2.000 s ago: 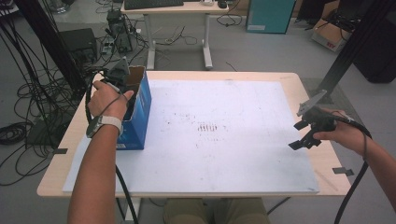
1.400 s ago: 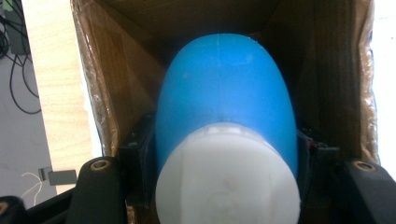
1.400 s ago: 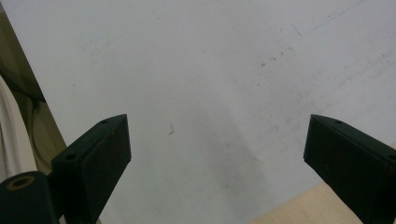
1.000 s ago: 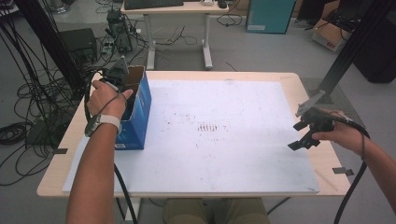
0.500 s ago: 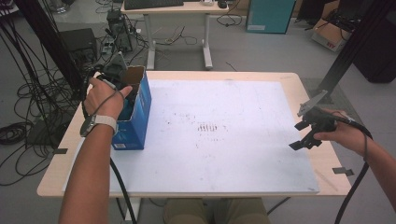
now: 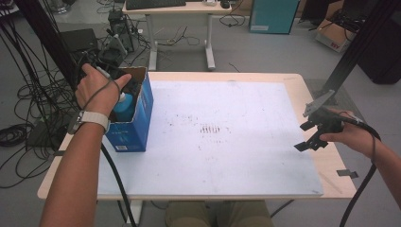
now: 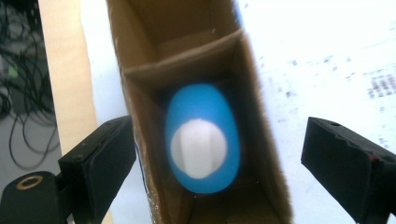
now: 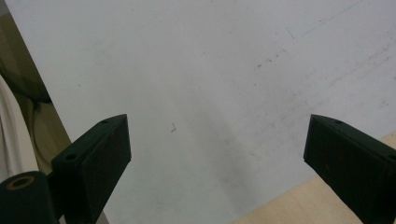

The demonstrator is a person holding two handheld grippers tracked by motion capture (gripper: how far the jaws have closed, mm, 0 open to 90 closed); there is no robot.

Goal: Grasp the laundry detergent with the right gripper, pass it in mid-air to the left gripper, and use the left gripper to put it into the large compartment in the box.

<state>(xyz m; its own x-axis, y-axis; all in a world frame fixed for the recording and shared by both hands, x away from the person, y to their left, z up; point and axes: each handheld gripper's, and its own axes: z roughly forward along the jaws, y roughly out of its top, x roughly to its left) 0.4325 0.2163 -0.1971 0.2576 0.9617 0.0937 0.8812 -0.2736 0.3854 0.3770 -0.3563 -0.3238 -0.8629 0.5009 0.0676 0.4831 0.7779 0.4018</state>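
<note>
An open blue cardboard box (image 6: 135, 118) stands at the left of the white sheet (image 6: 227, 123). In its near compartment stands a blue bottle with a white cap (image 7: 201, 140), whose blue shoulder (image 6: 124, 108) shows from the high view. My left gripper (image 7: 219, 161) hovers over the box looking straight down, jaws wide open on either side of the box walls, nothing held. My right gripper (image 6: 312, 135) hangs over the sheet's right edge, jaws open and empty; in its own view my right gripper (image 8: 219, 158) faces bare white sheet.
A cardboard divider (image 7: 187, 58) splits the box (image 7: 135, 107) into compartments. The wooden table edge (image 6: 331, 165) borders the sheet at the right. Cables and equipment (image 6: 42, 80) crowd the floor at the left, and a desk (image 6: 179, 19) stands behind the table.
My left hand has risen and drawn back from the box over the last two seconds, and the blue bottle now shows in it. The right gripper has stayed put.
</note>
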